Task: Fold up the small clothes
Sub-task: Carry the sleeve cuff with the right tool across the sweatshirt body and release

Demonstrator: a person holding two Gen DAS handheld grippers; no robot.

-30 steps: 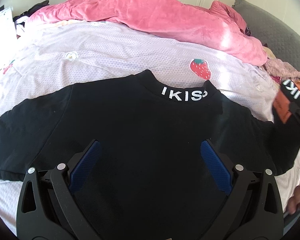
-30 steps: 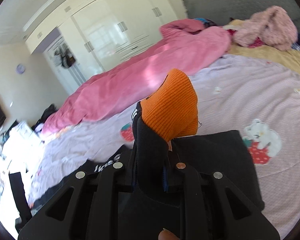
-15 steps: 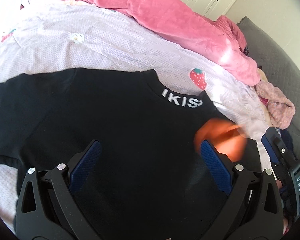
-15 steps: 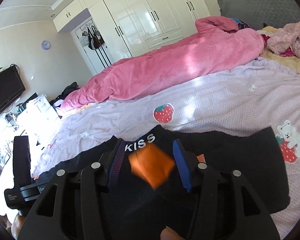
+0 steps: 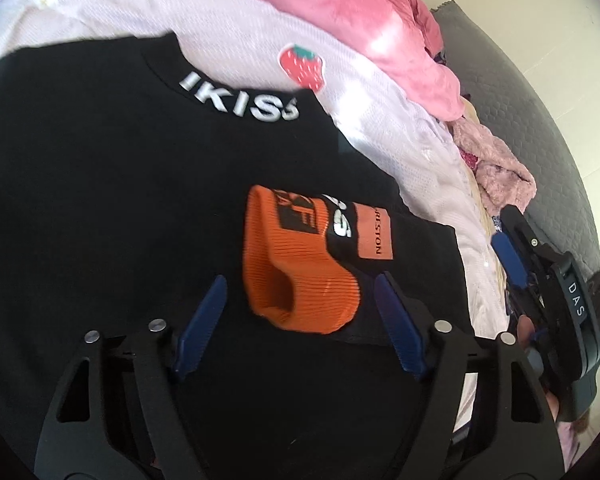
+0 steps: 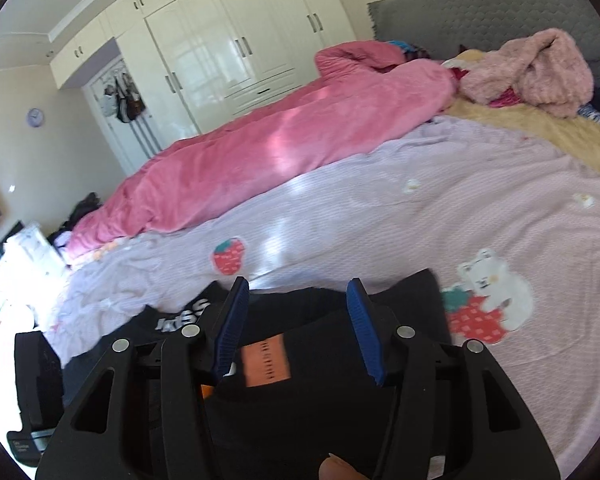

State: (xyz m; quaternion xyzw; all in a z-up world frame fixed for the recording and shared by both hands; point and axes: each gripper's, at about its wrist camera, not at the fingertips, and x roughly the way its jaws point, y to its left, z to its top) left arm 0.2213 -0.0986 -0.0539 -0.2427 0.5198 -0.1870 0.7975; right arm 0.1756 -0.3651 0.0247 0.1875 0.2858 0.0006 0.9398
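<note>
Black sweatshirt (image 5: 100,208) lies flat on the bed's lilac sheet (image 5: 236,28), collar lettering toward the pink duvet (image 5: 320,12). Left gripper (image 5: 300,300): jaws apart and closing, pads either side of the orange cuff (image 5: 296,268) of the sleeve folded over the body, not pressing it. Right gripper (image 6: 296,324): jaws apart, nothing clamped, above the garment's orange label (image 6: 266,364). Strawberry patch (image 6: 229,256) just beyond the collar.
</note>
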